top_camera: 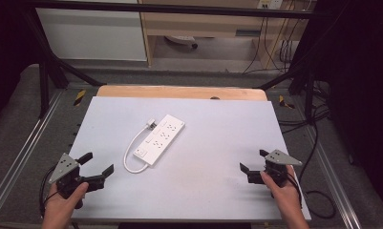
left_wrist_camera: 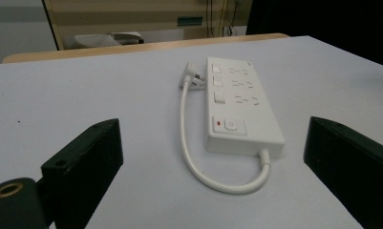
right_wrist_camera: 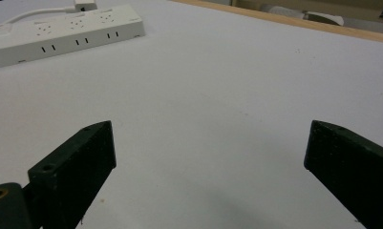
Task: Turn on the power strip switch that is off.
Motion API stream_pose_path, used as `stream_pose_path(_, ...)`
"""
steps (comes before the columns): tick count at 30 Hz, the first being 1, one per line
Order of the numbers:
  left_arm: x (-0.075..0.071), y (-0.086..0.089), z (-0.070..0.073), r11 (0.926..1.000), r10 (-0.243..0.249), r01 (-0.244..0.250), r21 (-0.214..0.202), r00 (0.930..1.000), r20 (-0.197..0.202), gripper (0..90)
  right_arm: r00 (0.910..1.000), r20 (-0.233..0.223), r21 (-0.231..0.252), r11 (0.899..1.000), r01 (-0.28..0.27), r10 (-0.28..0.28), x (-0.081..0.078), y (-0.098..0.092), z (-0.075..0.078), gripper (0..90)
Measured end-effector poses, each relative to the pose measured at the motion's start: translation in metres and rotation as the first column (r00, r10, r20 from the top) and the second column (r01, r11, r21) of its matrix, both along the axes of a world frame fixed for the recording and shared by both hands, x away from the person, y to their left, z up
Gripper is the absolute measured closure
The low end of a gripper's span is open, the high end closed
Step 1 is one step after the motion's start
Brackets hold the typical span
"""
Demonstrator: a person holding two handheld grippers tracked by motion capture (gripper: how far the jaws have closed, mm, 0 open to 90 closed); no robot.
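White power strip (top_camera: 161,139) between both hand-held grippers, nearer the left (top_camera: 99,163).

The high view looks forward and down from above the person's side of the tabletop (top_camera: 218,186), taking in all four edges and the floor and shelving beyond the far edge. The left gripper view sits low near the tabletop's near left corner, facing toward the far edge, close to the surface, with a white power strip (left_wrist_camera: 239,107) just ahead. The right gripper view sits low near the near right corner, facing across toward the far left. All three views share the power strip (top_camera: 160,138) (right_wrist_camera: 60,33) and the tabletop's wooden far edge (top_camera: 179,92).
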State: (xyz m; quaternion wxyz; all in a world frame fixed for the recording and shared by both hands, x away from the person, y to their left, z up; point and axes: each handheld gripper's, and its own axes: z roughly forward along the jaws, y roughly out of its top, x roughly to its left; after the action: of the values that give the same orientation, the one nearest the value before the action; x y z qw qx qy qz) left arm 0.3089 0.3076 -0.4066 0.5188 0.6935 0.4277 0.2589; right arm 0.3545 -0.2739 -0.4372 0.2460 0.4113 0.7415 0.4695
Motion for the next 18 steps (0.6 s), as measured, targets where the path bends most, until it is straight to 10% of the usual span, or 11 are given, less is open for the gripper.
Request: stream_pose_path(18,-0.0042,0.0031,0.0071,0.9996,0.022,-0.022,-0.018,0.9992,0.033,7.0,0.9996,0.020,-0.006,1.000,-0.022,0.022,-0.0051,0.0091,0.0046,3.3)
